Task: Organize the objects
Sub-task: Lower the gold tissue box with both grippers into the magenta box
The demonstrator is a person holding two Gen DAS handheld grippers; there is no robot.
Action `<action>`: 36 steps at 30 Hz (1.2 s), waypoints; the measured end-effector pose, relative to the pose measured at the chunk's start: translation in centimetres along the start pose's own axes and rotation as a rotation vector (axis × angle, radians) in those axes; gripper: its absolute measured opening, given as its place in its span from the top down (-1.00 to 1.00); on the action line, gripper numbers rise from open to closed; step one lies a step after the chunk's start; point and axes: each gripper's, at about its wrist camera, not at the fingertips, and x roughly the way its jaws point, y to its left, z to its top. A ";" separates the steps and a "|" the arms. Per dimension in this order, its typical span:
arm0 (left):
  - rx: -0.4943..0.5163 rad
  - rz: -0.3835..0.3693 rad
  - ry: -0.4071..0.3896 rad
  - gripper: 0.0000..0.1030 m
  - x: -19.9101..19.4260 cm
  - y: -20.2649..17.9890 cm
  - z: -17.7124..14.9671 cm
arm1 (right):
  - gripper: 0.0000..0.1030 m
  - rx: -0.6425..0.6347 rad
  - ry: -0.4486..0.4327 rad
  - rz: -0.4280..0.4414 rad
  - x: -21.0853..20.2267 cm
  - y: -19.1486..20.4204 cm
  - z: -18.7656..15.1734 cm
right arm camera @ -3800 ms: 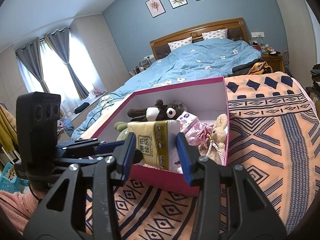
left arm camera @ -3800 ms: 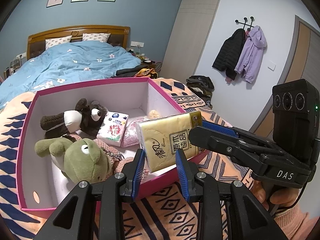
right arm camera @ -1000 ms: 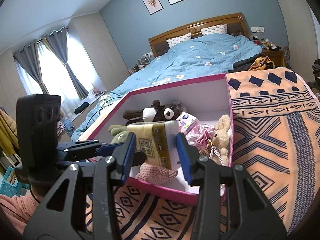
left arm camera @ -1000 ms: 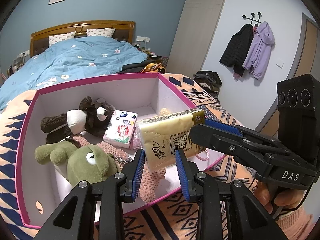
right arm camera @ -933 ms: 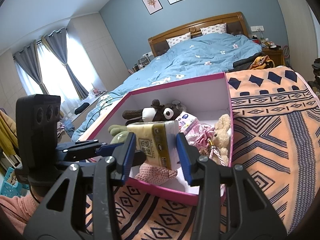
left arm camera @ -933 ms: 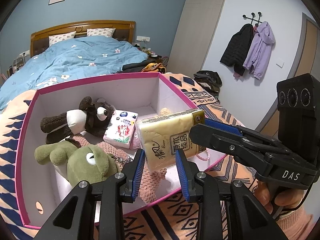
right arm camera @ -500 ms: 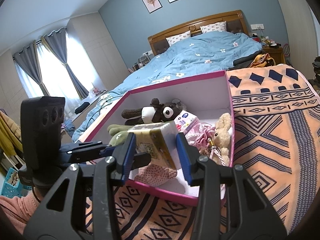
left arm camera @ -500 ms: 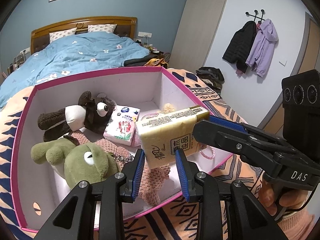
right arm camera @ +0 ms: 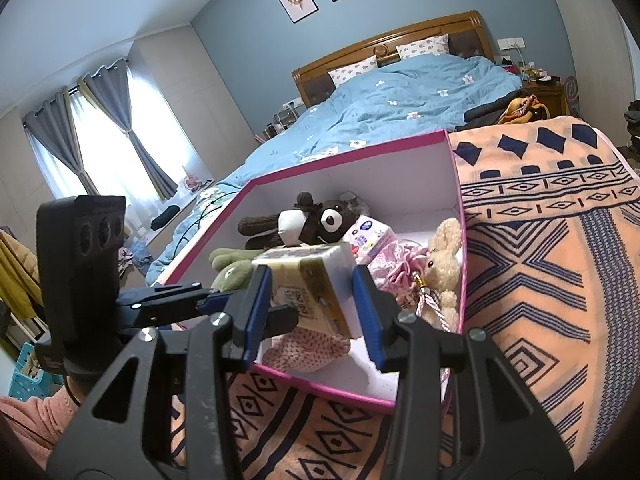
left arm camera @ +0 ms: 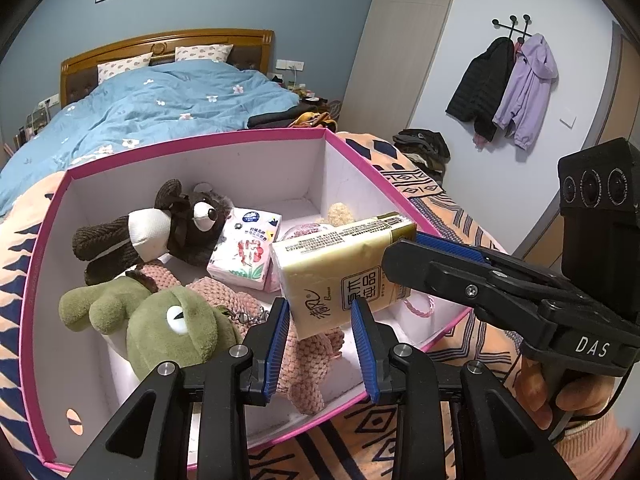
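Observation:
A yellow tissue pack [left arm camera: 340,264] hangs tilted over the open pink box [left arm camera: 192,145]. My left gripper [left arm camera: 320,340] is shut on its near lower corner. From the right, my right gripper [left arm camera: 400,250] clamps the pack's other end. In the right wrist view the pack [right arm camera: 316,280] sits between the blue pads of my right gripper [right arm camera: 311,316]. Inside the box lie a brown bear [left arm camera: 180,224], a green frog [left arm camera: 176,328], a pink knit toy [left arm camera: 240,304], a small pink tissue packet [left arm camera: 248,252] and a cream bunny [right arm camera: 444,256].
The box rests on an orange patterned blanket [right arm camera: 540,240]. Behind it stands a bed with a blue duvet [left arm camera: 160,104]. Coats [left arm camera: 508,88] hang on the right wall. A hand [left arm camera: 560,392] holds the right gripper's handle.
The tissue pack has tipped so that more of its top face shows. Both grippers keep their hold over the box, and the box looks slightly nearer.

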 end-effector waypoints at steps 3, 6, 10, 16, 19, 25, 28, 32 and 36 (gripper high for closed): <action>0.004 0.004 0.003 0.38 0.2 0.0 0.1 | 0.13 0.002 0.000 -0.002 0.1 0.0 0.0; 0.002 0.002 0.006 0.38 0.3 0.1 0.1 | 0.13 0.002 0.000 -0.002 0.1 0.0 0.0; 0.000 0.004 0.008 0.38 0.4 0.2 0.1 | 0.13 0.002 0.000 -0.005 0.2 0.0 0.0; -0.002 0.005 0.010 0.38 0.4 0.3 0.2 | 0.13 0.000 0.002 -0.006 0.3 0.0 0.2; -0.008 -0.001 0.017 0.38 0.5 0.4 0.3 | 0.13 -0.001 0.002 -0.008 0.4 0.0 0.3; -0.008 0.004 0.022 0.38 0.5 0.3 0.3 | 0.13 -0.014 0.010 -0.027 0.9 0.1 0.6; -0.007 0.006 0.022 0.38 0.5 0.3 0.3 | 0.13 -0.023 0.014 -0.041 1.1 0.1 0.6; -0.010 0.005 0.027 0.38 0.6 0.4 0.4 | 0.13 -0.026 0.018 -0.049 1.4 0.0 0.8; -0.014 0.006 0.031 0.38 0.7 0.4 0.4 | 0.13 -0.035 0.023 -0.061 1.6 0.2 0.9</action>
